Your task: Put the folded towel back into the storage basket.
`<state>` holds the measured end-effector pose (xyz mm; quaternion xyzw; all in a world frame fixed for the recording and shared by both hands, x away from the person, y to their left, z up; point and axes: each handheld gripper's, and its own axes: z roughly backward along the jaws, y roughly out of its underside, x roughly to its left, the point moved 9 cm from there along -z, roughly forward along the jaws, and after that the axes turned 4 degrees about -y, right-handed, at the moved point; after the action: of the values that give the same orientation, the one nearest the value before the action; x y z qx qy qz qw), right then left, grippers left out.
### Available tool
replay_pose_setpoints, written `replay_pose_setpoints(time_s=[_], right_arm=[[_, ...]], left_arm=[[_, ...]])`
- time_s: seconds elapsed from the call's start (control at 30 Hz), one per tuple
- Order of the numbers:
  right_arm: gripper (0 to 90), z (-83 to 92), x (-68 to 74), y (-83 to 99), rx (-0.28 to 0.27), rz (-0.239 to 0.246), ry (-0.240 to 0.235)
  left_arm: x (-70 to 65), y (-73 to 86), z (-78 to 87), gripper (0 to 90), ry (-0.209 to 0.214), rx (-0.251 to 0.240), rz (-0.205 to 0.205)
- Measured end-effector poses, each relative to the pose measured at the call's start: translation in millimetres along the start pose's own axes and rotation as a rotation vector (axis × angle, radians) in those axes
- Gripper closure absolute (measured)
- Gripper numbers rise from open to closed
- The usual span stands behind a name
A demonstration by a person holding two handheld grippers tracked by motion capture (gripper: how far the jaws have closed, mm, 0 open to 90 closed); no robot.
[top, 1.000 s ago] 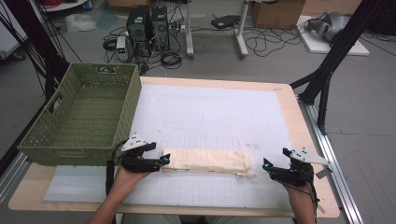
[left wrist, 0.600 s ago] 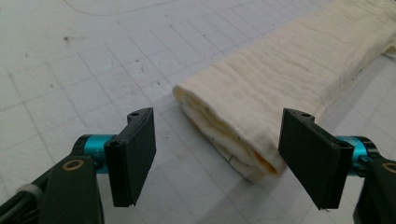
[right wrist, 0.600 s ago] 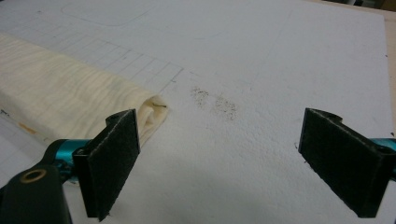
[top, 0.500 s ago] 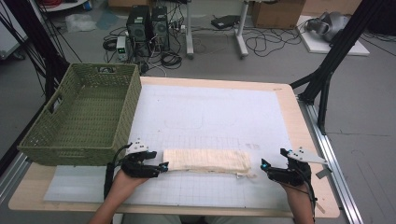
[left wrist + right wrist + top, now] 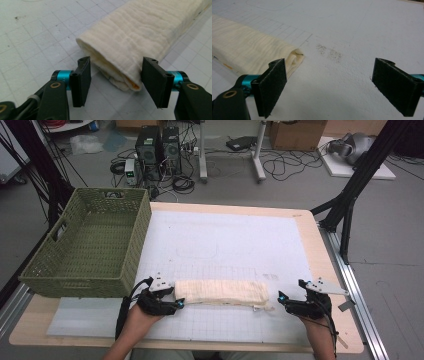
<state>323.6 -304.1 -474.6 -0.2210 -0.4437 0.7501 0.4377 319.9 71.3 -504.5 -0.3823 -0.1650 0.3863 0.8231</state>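
Note:
A cream cloth, folded into a long strip, lies across the front of the white gridded mat. My left gripper is at the strip's left end. In the left gripper view that end of the cloth lies between the two pads of the left gripper. Its jaws have just been closing, and the cloth is not visibly squeezed. My right gripper stands wide open at the strip's right end. In the right gripper view the cloth ends beside the left pad of the right gripper, with bare mat between the pads.
A green woven basket stands at the left of the table, its inside bare. The wooden table edge runs along the right. A black frame leg rises at the far right. Computers and cables lie on the floor beyond.
My left gripper has shifted a little toward the front edge and its jaws have narrowed around the cloth's left end. The right gripper has kept still.

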Motion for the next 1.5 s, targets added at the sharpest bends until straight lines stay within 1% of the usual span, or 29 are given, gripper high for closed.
replay_pose_setpoints(time_s=[0.1, 0.17, 0.23, 0.3, 0.37, 0.4, 0.43, 0.47, 0.5, 0.53, 0.57, 0.6, 0.63, 0.7, 0.83, 0.9, 0.97, 1.0, 1.1, 1.17, 1.2, 1.27, 1.3, 1.33, 1.4, 1.5], right_arm=[[11.8, -1.4, 1.4, 1.2, 0.009, 0.000, -0.004], [11.8, -2.0, 1.5, 1.1, 0.009, 0.003, -0.005], [11.8, -2.1, 1.9, 1.2, 0.010, 0.002, -0.008], [11.8, -2.1, 2.1, 1.3, 0.012, -0.001, -0.009], [11.8, -2.4, 2.2, 1.4, 0.011, -0.002, -0.010], [11.8, -2.5, 2.3, 1.4, 0.012, -0.003, -0.010], [11.8, -2.9, 2.5, 1.1, 0.009, 0.000, -0.013], [11.8, -3.1, 2.8, 1.0, 0.009, 0.001, -0.015], [12.0, -3.2, 4.2, 1.5, 0.017, -0.007, -0.025], [12.0, -3.8, 4.7, 1.4, 0.020, -0.008, -0.027], [11.9, -4.7, 4.4, 2.0, 0.032, 0.001, -0.020], [11.9, -5.7, 5.1, 2.3, 0.038, 0.004, -0.021], [11.9, -6.9, 6.1, 2.5, 0.041, 0.004, -0.025], [11.7, -9.3, 9.1, 2.9, 0.053, -0.002, -0.033], [11.2, -16.7, 19.3, 3.7, 0.077, 0.007, -0.064], [11.2, -20.3, 27.5, 3.1, 0.091, 0.003, -0.096], [11.3, -23.3, 32.9, 1.2, 0.089, 0.009, -0.103], [13.0, -24.8, 34.9, 0.2, 0.087, 0.006, -0.103], [23.1, -27.0, 39.2, -3.7, 0.065, -0.008, -0.104], [29.7, -28.7, 41.7, -4.1, 0.070, 0.003, -0.098], [33.5, -30.0, 43.4, -3.2, 0.079, 0.011, -0.104], [36.2, -32.7, 46.7, 0.0, 0.101, 0.003, -0.115], [37.6, -34.4, 46.7, 1.7, 0.109, 0.010, -0.114], [39.5, -35.4, 48.3, 4.6, 0.128, 0.005, -0.117], [41.1, -37.8, 48.6, 9.5, 0.158, 0.020, -0.121], [44.6, -38.4, 49.9, 13.2, 0.176, 0.008, -0.136]], left_arm=[[-3.4, -0.1, 0.4, 53.2, -0.001, -0.007, 0.017], [-4.4, -0.4, 0.4, 56.1, -0.003, -0.009, 0.019], [-6.8, -0.8, 0.4, 61.9, 0.014, -0.016, 0.021], [-10.6, -0.9, 0.4, 72.5, 0.037, -0.020, 0.015], [-11.8, -1.5, 0.1, 76.7, 0.044, -0.025, 0.012], [-11.2, -1.6, 0.3, 77.4, 0.051, -0.025, 0.017], [-10.6, -2.1, 0.5, 77.8, 0.058, -0.031, 0.032], [-9.7, -3.5, 1.0, 78.3, 0.060, -0.042, 0.048], [-9.1, -4.8, 2.1, 78.5, 0.064, -0.053, 0.055], [-7.9, -8.6, 4.5, 78.5, 0.070, -0.082, 0.069], [-7.1, -11.7, 7.0, 78.5, 0.075, -0.107, 0.079], [-6.4, -14.2, 9.4, 78.5, 0.081, -0.126, 0.083], [-6.1, -16.4, 11.0, 78.4, 0.085, -0.145, 0.087], [-5.9, -18.3, 12.7, 78.3, 0.094, -0.164, 0.094], [-5.8, -18.1, 12.2, 78.0, 0.108, -0.166, 0.101], [-5.0, -18.6, 12.9, 77.8, 0.108, -0.171, 0.102], [-4.6, -18.3, 12.7, 77.6, 0.112, -0.170, 0.108], [-4.2, -17.8, 12.4, 77.5, 0.110, -0.167, 0.106], [-3.7, -17.8, 11.6, 77.2, 0.109, -0.166, 0.106], [-3.4, -17.4, 11.4, 77.2, 0.110, -0.163, 0.104], [-2.9, -17.2, 11.3, 77.2, 0.109, -0.162, 0.104], [-2.1, -16.9, 11.1, 77.1, 0.110, -0.161, 0.107], [-1.8, -16.6, 11.0, 77.1, 0.110, -0.160, 0.108], [-1.3, -16.4, 10.8, 77.0, 0.110, -0.159, 0.107], [-0.9, -15.8, 10.4, 76.9, 0.111, -0.155, 0.109], [-0.2, -15.2, 9.5, 76.7, 0.110, -0.153, 0.113]])
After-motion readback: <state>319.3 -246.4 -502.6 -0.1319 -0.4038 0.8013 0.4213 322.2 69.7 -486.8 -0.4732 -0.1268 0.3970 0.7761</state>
